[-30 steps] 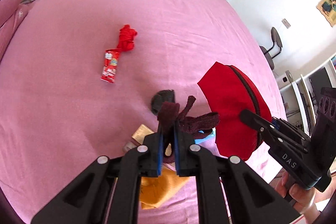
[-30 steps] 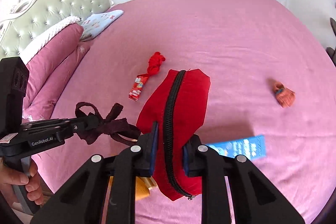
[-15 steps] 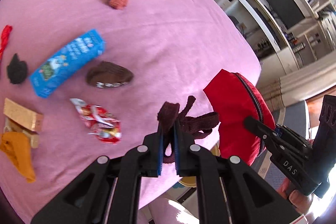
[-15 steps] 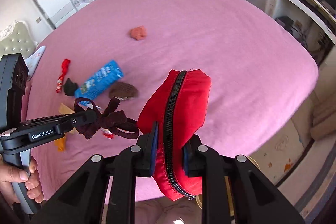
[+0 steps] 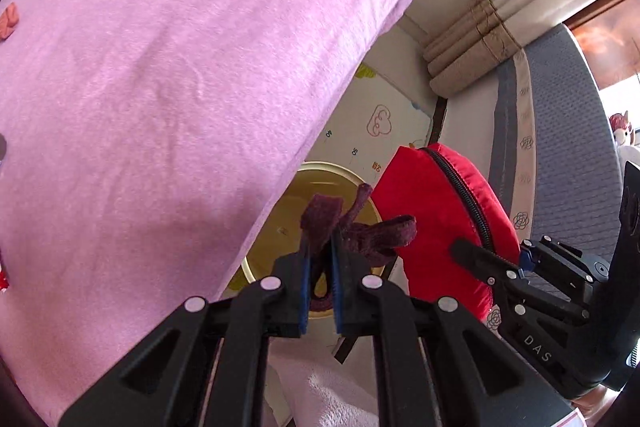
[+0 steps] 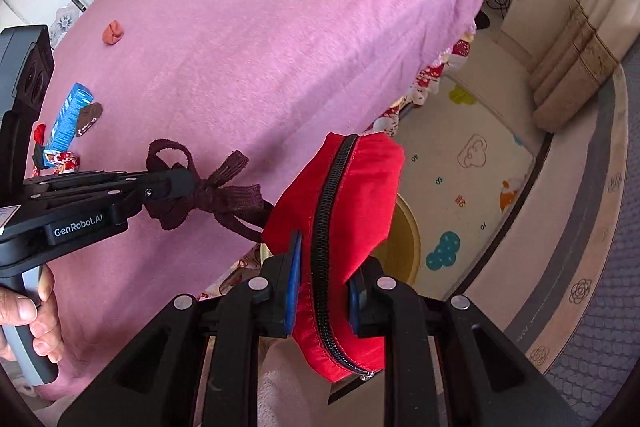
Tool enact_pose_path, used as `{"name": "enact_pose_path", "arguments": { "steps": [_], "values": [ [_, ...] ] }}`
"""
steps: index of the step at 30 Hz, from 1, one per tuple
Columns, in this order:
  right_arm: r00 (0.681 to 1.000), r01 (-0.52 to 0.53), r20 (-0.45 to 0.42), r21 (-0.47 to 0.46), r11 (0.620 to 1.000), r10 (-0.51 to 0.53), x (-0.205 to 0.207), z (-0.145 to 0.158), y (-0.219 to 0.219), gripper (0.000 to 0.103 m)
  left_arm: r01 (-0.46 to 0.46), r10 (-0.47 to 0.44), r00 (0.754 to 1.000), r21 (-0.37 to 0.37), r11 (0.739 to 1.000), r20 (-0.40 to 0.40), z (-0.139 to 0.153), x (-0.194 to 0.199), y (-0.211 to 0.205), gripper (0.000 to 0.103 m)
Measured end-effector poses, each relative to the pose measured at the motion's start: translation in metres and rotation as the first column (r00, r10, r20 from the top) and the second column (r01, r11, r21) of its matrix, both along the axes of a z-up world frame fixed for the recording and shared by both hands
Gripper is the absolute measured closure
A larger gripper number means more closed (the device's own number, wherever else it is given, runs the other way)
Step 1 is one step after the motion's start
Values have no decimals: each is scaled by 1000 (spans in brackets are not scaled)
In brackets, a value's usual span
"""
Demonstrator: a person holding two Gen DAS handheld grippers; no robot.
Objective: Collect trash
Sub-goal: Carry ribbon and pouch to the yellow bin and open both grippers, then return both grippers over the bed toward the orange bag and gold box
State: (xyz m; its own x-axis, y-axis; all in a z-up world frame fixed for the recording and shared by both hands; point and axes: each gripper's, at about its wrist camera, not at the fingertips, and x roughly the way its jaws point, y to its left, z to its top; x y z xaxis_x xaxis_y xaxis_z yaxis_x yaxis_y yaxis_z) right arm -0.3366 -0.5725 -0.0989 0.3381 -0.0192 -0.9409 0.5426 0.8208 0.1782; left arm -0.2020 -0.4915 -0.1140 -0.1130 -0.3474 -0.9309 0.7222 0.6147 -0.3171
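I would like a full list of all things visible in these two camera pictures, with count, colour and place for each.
maroon strap: 1, dark maroon, clamped in the left gripper above the bin
red pouch: 1, red with black zipper, held in the right gripper
bin: 1, yellow, on the floor beside the bed
bed: 1, pink cover
blue box: 1, blue, on the bed
brown wrapper: 1, on the bed beside the blue box
orange scrap: 1, on the bed, alone
play mat: 1, cream, floor
left gripper: 1, black
right gripper: 1, black
hand: 1, on the left gripper's handle
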Motion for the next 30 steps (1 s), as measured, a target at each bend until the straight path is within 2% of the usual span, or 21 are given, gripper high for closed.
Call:
{"name": "enact_pose_path", "arguments": {
  "steps": [2, 4, 5, 6, 8, 13, 16, 22, 30],
  "values": [
    [1000, 13, -1, 16, 1000, -13, -8, -10, -6, 83, 21, -21, 1000, 13, 1000, -5, -10, -5, -8, 91],
    [1000, 13, -4, 37, 999, -13, -14, -19, -13, 80, 43, -43, 999, 28, 999, -6, -19, -9, -14, 73],
    [1000, 12, -8, 39, 999, -11, -16, -23, -15, 67, 60, -60, 998, 29, 998, -13, -23, -12, -17, 51],
    [1000, 13, -19, 29, 999, -12, -17, -25, -16, 49, 75, -75, 997, 30, 997, -5, -25, -14, -19, 39],
    [1000, 10, -18, -1, 1000, -10, -22, -28, -18, 40, 105, -106, 994, 39, 994, 29, -26, -16, -23, 33],
    [998, 13, -62, 6, 1000, -12, -32, -41, -23, 41, 123, -124, 992, 48, 991, 22, -34, -17, -32, 30],
    [998, 39, -55, 21, 999, -38, -37, -41, -27, 41, 112, -113, 993, 47, 993, 24, -31, -15, -29, 30],
    [999, 46, -16, 9, 999, -45, -27, -22, -31, 41, 67, -67, 997, 24, 997, 37, -14, -3, -21, 30],
    [997, -63, 42, -49, 997, 65, 26, 19, -11, 41, -51, 53, 994, -26, 998, 91, 22, 35, 16, 30]
  ]
}}
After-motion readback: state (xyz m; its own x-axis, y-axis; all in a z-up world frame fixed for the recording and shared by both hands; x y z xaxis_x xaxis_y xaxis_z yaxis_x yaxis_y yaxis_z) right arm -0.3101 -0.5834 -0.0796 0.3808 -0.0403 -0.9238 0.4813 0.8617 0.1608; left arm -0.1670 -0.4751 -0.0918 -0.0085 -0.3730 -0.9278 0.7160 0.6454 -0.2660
